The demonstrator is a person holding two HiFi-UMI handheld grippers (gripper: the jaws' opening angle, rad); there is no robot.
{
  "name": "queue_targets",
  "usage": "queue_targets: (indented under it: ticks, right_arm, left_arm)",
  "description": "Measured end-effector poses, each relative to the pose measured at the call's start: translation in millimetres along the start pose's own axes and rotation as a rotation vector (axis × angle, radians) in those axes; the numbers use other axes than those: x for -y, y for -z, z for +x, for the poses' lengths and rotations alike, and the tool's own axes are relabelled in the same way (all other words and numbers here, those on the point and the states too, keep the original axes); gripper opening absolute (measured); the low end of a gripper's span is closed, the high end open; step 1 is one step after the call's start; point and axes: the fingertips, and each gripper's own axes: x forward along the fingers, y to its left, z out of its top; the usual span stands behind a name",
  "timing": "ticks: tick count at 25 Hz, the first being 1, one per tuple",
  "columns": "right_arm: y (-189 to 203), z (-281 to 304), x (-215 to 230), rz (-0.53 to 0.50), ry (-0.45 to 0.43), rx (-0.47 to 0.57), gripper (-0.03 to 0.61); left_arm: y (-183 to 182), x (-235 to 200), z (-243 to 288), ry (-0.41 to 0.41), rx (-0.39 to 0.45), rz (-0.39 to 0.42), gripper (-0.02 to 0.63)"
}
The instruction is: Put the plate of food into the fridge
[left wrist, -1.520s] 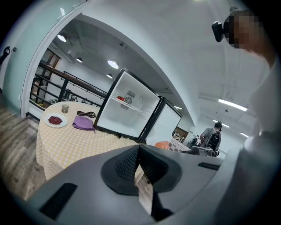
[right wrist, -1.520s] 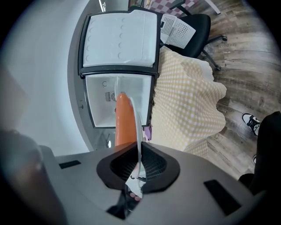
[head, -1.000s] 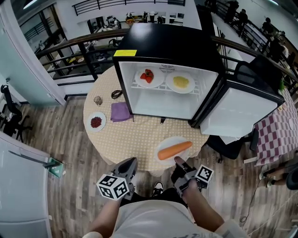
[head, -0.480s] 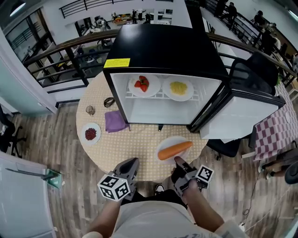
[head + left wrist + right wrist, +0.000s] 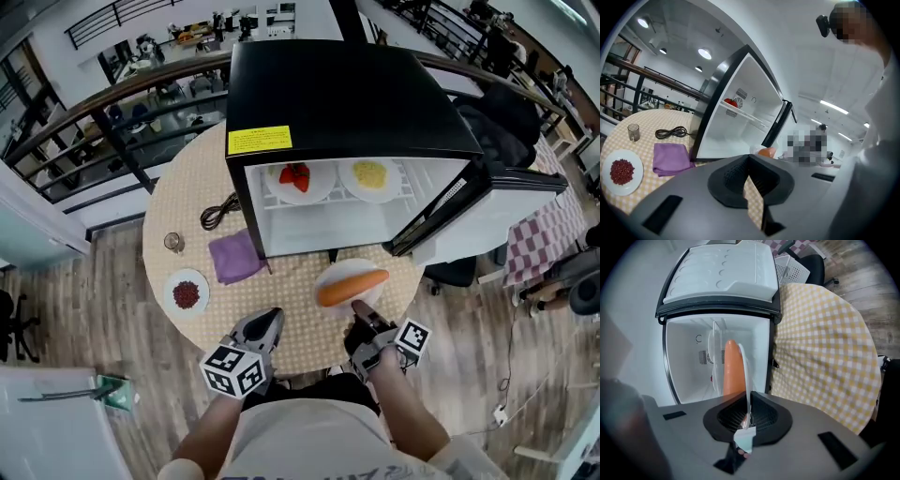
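Observation:
A white plate bearing a long orange carrot hangs just before the open black fridge, low at its mouth. My right gripper is shut on the plate's near rim. In the right gripper view the plate shows edge-on between the pads, the carrot on its left, the white fridge interior behind. The fridge's upper shelf holds a plate of red food and a plate of yellow food. My left gripper is shut and holds nothing, at the table's near edge.
The fridge door stands open to the right. On the round checkered table left of the fridge lie a purple cloth, a plate of red beans, a small glass and a coiled cable.
The plate with the carrot has moved forward from the table's near edge to the fridge's opening, my right gripper still on its rim. The left gripper has kept its place.

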Motion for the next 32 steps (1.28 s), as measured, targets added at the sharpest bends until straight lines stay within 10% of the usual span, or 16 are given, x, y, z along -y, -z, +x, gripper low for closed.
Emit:
queue_targets:
  ticks: [32]
  right_arm:
    - [-80.3, 151.6, -0.5, 0.057, 0.099, 0.041, 0.037]
  left_arm:
    - [4.2, -4.7, 11.3, -0.138, 0.042, -0.06, 0.003]
